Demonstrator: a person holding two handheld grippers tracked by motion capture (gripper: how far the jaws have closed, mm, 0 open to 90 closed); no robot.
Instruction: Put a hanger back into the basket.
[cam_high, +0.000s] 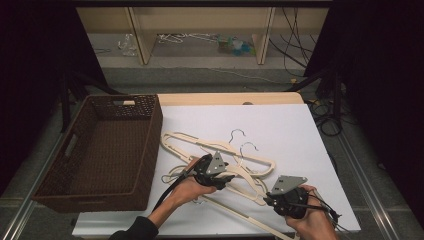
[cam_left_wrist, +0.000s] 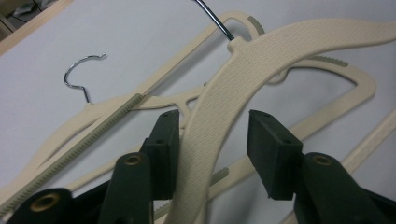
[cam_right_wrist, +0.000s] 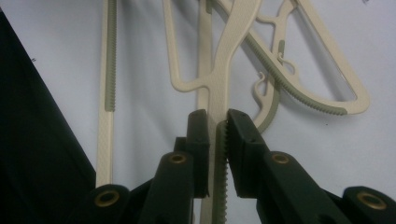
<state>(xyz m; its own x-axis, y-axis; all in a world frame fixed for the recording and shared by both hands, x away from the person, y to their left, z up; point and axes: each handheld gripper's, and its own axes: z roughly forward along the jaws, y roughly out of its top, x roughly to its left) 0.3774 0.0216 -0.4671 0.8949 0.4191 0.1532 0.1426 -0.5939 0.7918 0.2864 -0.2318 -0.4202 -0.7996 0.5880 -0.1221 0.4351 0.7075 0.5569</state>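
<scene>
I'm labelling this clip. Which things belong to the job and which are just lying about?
In the job:
- hangers, a tangled cream pile on the table
- left tool, one hanger arm between its pads
- right tool, shut on a hanger bar
- basket, likely their destination

Lying about:
- cables on the floor
- shelf clutter behind

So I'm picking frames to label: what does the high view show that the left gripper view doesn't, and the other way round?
High view alone: the brown wicker basket left of the pile, the right gripper at a hanger end, and both hands. Left gripper view alone: the left gripper straddles a cream hanger arm; one pad touches it, the other stands clear, and the arm's ribbed texture shows. Both: the tangled cream hangers with metal hooks on the white table.
</scene>
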